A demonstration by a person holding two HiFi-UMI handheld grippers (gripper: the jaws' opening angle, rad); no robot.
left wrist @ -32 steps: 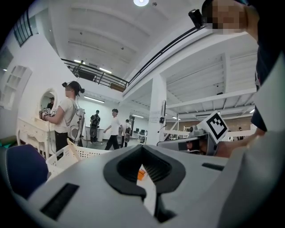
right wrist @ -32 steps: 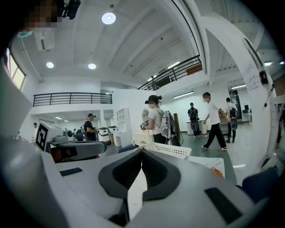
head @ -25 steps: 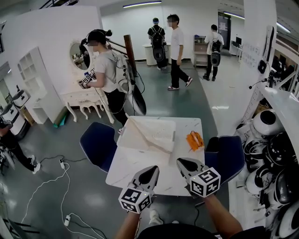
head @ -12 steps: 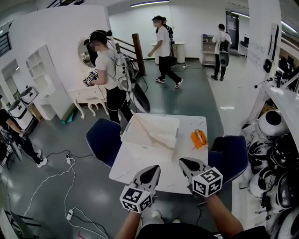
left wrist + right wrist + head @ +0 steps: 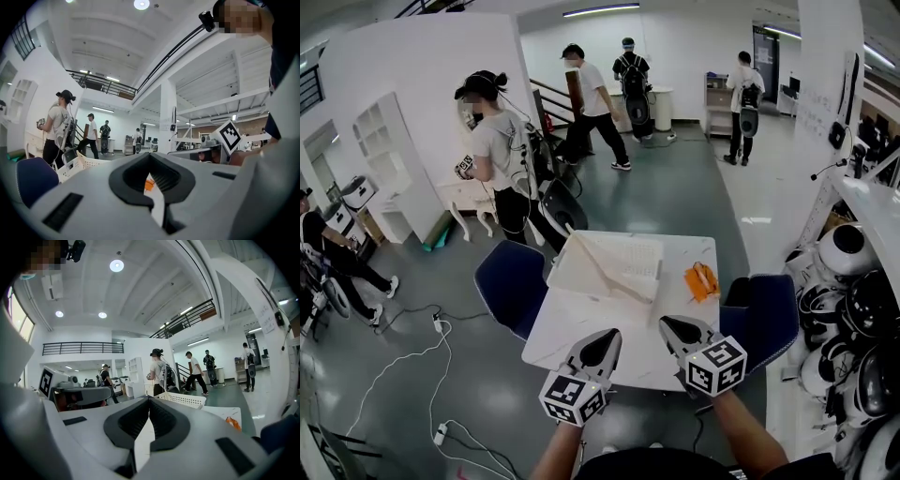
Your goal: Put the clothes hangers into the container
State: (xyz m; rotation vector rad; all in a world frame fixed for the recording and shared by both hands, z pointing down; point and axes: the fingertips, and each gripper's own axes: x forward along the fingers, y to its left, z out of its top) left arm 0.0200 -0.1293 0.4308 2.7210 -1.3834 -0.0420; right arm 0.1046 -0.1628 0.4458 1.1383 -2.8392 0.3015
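Only the people behind have walked on in the last second, while the left tool [image 5: 603, 341] and right tool [image 5: 676, 329] hover unmoved over the surface [image 5: 572, 328], each pressed together on nothing, so what look like the orange clothes hangers [image 5: 702, 280] lie untouched beside the container [image 5: 620, 239].

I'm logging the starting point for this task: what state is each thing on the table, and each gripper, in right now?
White plastic lattice basket: open-topped, standing on the white table, no orange hangers seen inside.
Orange clothes hangers: lying bunched on the table, right of the basket, outside it.
Left gripper: jaws together, holding nothing, over the table's near edge.
Right gripper: jaws together, holding nothing, over the table's near edge.
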